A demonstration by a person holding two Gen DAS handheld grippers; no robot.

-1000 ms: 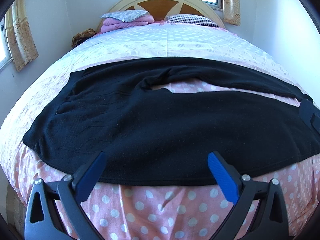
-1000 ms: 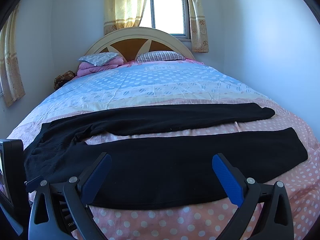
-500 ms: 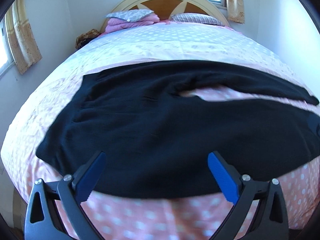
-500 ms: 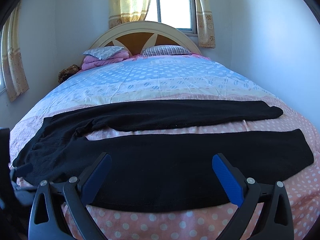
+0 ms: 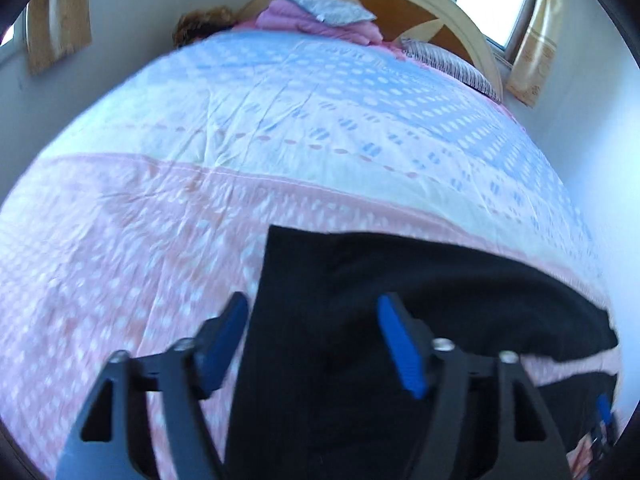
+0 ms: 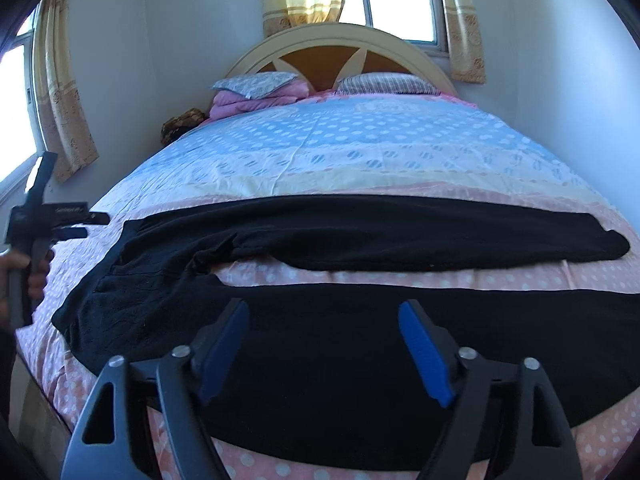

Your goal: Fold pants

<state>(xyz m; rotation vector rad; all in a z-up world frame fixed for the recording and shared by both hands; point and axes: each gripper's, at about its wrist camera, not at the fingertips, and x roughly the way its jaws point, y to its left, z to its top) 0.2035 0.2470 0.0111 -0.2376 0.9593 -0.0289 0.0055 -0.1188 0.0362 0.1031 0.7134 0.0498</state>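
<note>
The black pants (image 6: 360,280) are lying spread across the bed (image 6: 360,152), well below the headboard (image 6: 340,52). I am closing the left gripper (image 5: 312,340) over the waist edge and the right gripper (image 6: 324,344) over the near leg; both are still released, grasping nothing. I am worrying the pads pinch the sheet too.

From where I stand, only the left gripper (image 6: 60,216) bears small white lettering on its black body. It is too small and blurred to read. Nothing else carries writing.
</note>
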